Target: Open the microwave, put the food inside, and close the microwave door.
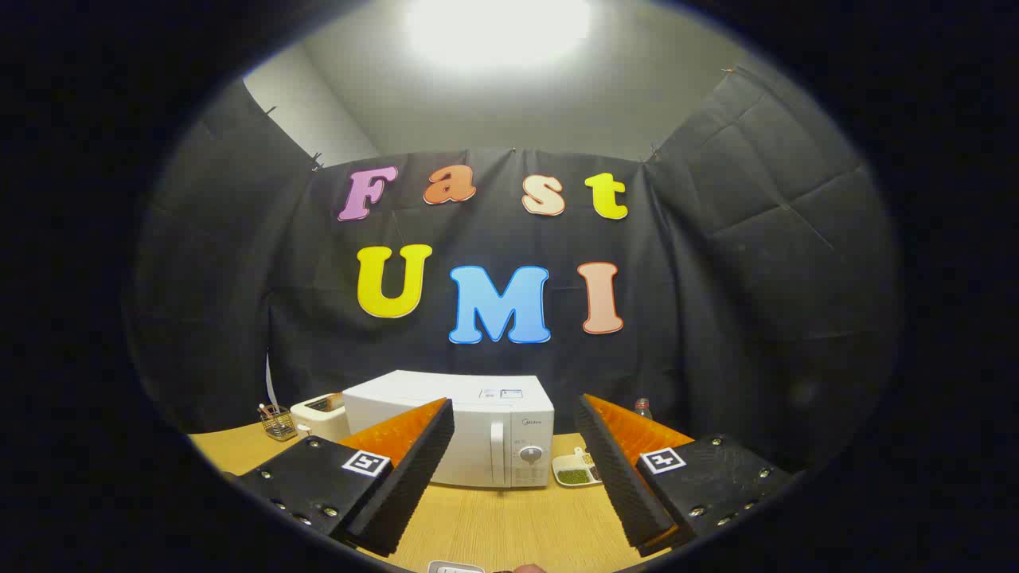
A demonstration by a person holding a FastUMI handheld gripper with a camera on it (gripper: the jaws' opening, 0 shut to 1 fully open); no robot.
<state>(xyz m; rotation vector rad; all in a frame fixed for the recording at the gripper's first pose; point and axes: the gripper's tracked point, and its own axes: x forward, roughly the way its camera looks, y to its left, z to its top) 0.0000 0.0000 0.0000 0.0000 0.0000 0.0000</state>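
Claw (516,469) is released, fingers spread wide, nothing between them, hovering above the wooden table (493,525). Close under the claw, at the table's near edge, a small white item (455,567) pokes in, cut off, can't tell what it is. Beyond the fingertips, well apart from them, stands the white microwave (462,430), door shut, upright handle (497,452) and round knob (530,455) facing the claw. Just right of the microwave, ahead of the right finger, sits the food: a white divided dish (576,469) with green bits in one compartment. Behind the right finger's tip a bottle (643,408) shows, only its top visible. Left of the microwave, beyond the left finger, a white toaster (320,414), and further left a small wire basket (278,422) holding utensils.
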